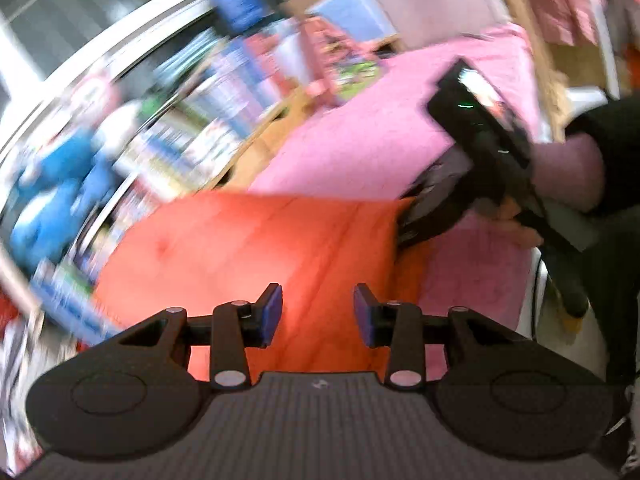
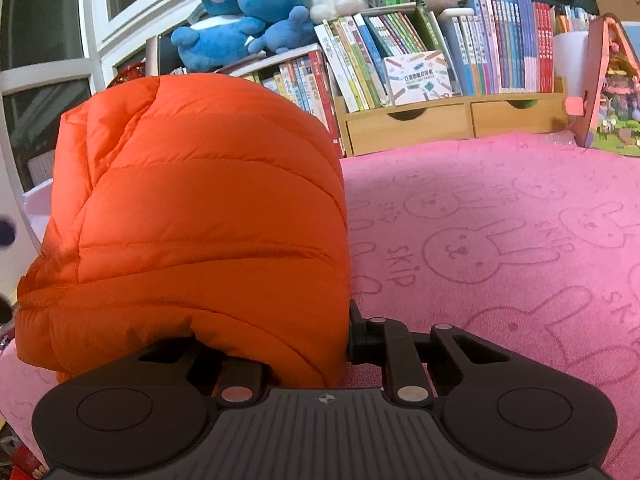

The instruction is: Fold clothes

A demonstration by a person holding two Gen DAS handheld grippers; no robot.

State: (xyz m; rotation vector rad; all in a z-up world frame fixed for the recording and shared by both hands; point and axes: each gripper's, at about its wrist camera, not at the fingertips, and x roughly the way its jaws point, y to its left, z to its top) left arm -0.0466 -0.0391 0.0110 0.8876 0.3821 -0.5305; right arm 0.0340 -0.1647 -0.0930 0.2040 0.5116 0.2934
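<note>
From the left wrist camera, much of the room is smeared by blur, but the left hand-held gripper (image 1: 318,314) is plain enough: its two blue-padded fingers (image 1: 271,312) stand apart with nothing between them, released, hanging above the orange puffer jacket (image 1: 248,248). The jacket lies on the pink towel (image 1: 360,136) that covers the bench, with blurred books (image 1: 224,92) and a blue plush toy (image 1: 52,196) off to the left. To the right, the right hand-held gripper (image 1: 404,224) reaches in at the jacket's far right corner, carried by a hand (image 1: 520,224) coming out of a black sleeve (image 1: 612,152). From the right wrist camera, everything is sharp. The orange puffer jacket (image 2: 200,208) bulges up in front of the lens and fills the left half, its lower edge bunched into the right hand-held gripper (image 2: 308,340), which is clenched on the quilted fabric; the left finger is buried under it and only the right finger (image 2: 362,336) shows, tight against the jacket's side. The pink towel (image 2: 500,240), printed with rabbits, spreads out to the right. Behind it stand a wooden drawer unit (image 2: 448,120), rows of books (image 2: 460,52), and blue plush toys (image 2: 244,20) piled on top.
</note>
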